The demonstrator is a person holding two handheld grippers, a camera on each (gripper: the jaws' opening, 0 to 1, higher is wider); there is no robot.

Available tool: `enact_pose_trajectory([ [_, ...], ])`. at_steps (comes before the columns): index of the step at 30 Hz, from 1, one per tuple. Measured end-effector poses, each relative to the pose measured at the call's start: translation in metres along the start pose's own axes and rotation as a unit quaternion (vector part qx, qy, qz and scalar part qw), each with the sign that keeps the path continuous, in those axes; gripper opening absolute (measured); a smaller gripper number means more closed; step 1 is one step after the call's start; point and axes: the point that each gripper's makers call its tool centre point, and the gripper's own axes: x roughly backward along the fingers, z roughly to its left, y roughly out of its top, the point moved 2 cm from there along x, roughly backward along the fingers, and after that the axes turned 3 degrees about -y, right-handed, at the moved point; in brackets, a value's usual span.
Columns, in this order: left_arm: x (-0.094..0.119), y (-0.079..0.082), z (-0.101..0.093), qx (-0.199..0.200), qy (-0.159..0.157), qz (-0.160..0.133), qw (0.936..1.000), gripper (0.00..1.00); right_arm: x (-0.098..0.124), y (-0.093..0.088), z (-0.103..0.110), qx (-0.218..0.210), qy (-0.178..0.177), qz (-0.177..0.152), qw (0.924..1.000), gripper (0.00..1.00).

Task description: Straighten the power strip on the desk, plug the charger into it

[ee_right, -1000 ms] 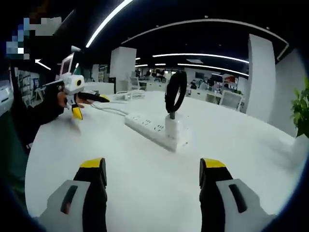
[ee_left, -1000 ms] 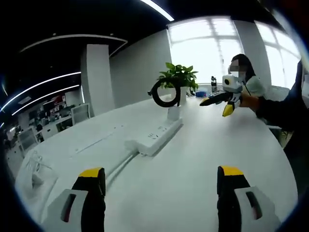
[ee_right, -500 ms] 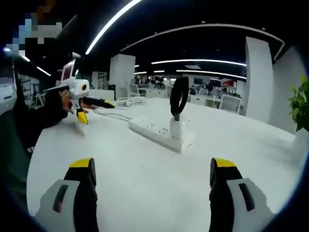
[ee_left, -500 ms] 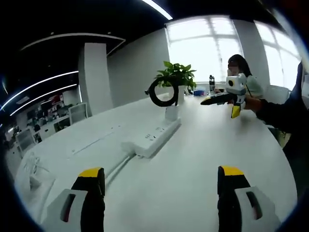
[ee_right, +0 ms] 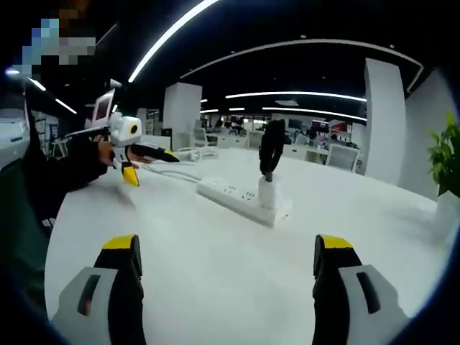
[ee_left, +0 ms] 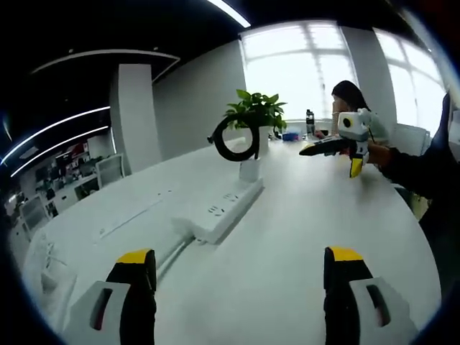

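Note:
A white power strip (ee_left: pixel 219 208) lies on the white desk (ee_left: pixel 287 237), and a white charger (ee_left: pixel 250 169) stands upright on its far end with a black coiled cable (ee_left: pixel 233 140) above it. My left gripper (ee_left: pixel 239 255) is open and empty, short of the strip. My right gripper (ee_left: pixel 329 159) hovers open above the desk, to the right of the charger. In the right gripper view, the strip (ee_right: pixel 237 198) and charger (ee_right: pixel 267 194) lie ahead of my open, empty right gripper (ee_right: pixel 228 244). The left gripper (ee_right: pixel 152 167) hangs at the left.
A potted plant (ee_left: pixel 256 113) stands behind the charger, and a person (ee_left: pixel 350 97) sits at the far side. The strip's white cord (ee_left: pixel 172 250) runs toward the near left. A dark sleeve (ee_left: pixel 420 169) fills the right edge. Office desks and chairs (ee_right: pixel 338 147) stand behind.
My right gripper's jaws have spread a little wider. Both cameras have shifted slightly, and the right gripper has risen a bit. The strip and charger have not moved.

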Motion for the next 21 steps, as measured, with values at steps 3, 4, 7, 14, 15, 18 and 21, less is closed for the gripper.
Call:
enact_pose_trajectory([
  [3, -0.005, 0.002, -0.002, -0.002, -0.008, 0.000, 1.0000, 0.99, 0.001, 0.001, 0.001, -0.001, 0.000, -0.002, 1.0000, 1.00],
  [4, -0.007, 0.003, -0.003, -0.002, -0.011, 0.000, 0.9999, 0.99, 0.001, 0.000, 0.001, 0.002, 0.000, 0.000, 1.0000, 1.00],
  [7, -0.012, 0.005, -0.002, -0.005, -0.014, 0.003, 0.9999, 0.99, 0.001, -0.001, 0.002, 0.005, 0.000, 0.002, 1.0000, 1.00],
  [14, -0.019, 0.009, 0.004, 0.000, -0.011, -0.001, 0.9999, 0.99, 0.003, -0.005, 0.008, 0.005, 0.008, 0.007, 0.9999, 1.00],
  [15, -0.020, 0.009, 0.004, 0.000, -0.013, -0.001, 0.9999, 0.99, 0.004, -0.006, 0.009, 0.007, 0.008, 0.009, 0.9999, 1.00],
  [18, -0.023, 0.010, 0.005, 0.001, -0.017, 0.000, 0.9999, 0.99, 0.005, -0.008, 0.009, 0.009, 0.007, 0.012, 0.9999, 1.00],
  [21, -0.025, 0.011, 0.007, -0.002, -0.020, 0.003, 0.9998, 0.99, 0.006, -0.009, 0.009, 0.006, 0.005, 0.011, 0.9999, 1.00],
])
